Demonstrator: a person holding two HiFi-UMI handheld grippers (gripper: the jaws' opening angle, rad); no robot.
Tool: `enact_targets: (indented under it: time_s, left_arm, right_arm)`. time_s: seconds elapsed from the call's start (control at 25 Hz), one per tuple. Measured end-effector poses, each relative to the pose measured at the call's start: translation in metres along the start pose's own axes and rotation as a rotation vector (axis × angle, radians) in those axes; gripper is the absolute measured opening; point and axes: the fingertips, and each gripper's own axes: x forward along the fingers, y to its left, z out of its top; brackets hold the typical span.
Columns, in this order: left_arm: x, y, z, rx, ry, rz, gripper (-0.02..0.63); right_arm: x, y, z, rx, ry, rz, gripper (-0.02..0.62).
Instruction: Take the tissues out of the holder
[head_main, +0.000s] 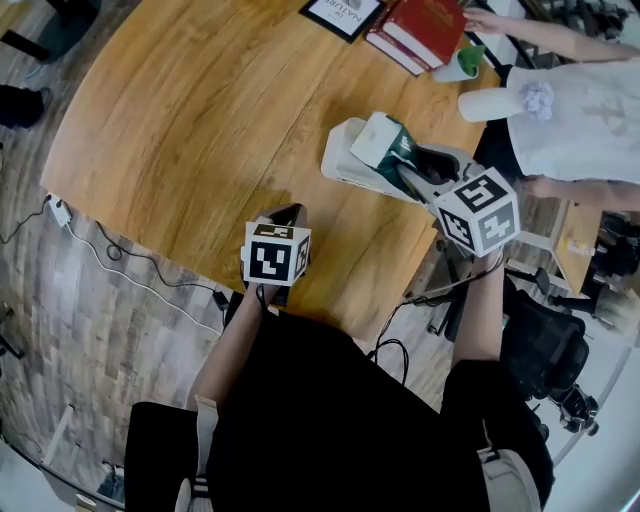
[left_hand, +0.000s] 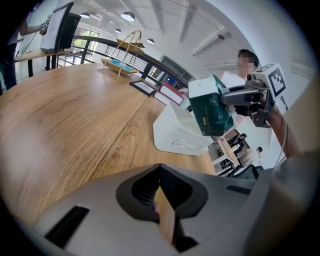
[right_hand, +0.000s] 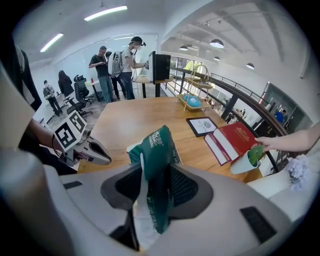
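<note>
A rounded wooden tabletop (head_main: 200, 130) fills the head view, its left and middle stretches bare, leaving wide open room on that side. The crowding is all to the right: red books (head_main: 425, 25) and a framed card (head_main: 340, 12) lie at the far right edge, and another person's hand (head_main: 490, 20) reaches in beside a green-and-white cup (head_main: 462, 62). A white tissue holder (head_main: 345, 160) sits close to the near right edge of the tabletop. Over it, the right hand-held gripper (head_main: 408, 168) grips a green-and-white tissue pack (head_main: 385, 140), its jaws partly closed and pressing on the pack's soft wrapper from both sides. The pack hangs in the air above the holder, tilted, and the left gripper view shows it clear of the holder's base. The left hand-held gripper (head_main: 287, 214) rests at the near edge of the tabletop, well apart from the holder, pointing down toward the wood. Its jaws are drawn together at the tips, with nothing held between them.
</note>
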Motion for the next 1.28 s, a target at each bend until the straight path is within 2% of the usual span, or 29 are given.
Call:
enact_targets:
  time_s: [0.44, 0.6, 1.28]
  left_arm:
    - [-0.008, -0.012, -0.004, 0.069, 0.006, -0.014, 0.011]
    - [-0.016, -0.02, -0.013, 0.092, 0.011, -0.017, 0.011]
    - [-0.015, -0.05, -0.046, 0.206, 0.075, -0.024, 0.011]
  right_arm:
    - [-0.054, 0.035, -0.01, 0.044, -0.094, -0.065, 0.155]
    - [-0.068, 0.059, -0.029, 0.087, -0.108, -0.073, 0.153]
    - [-0.064, 0.104, -0.128, 0.316, -0.074, -0.078, 0.152]
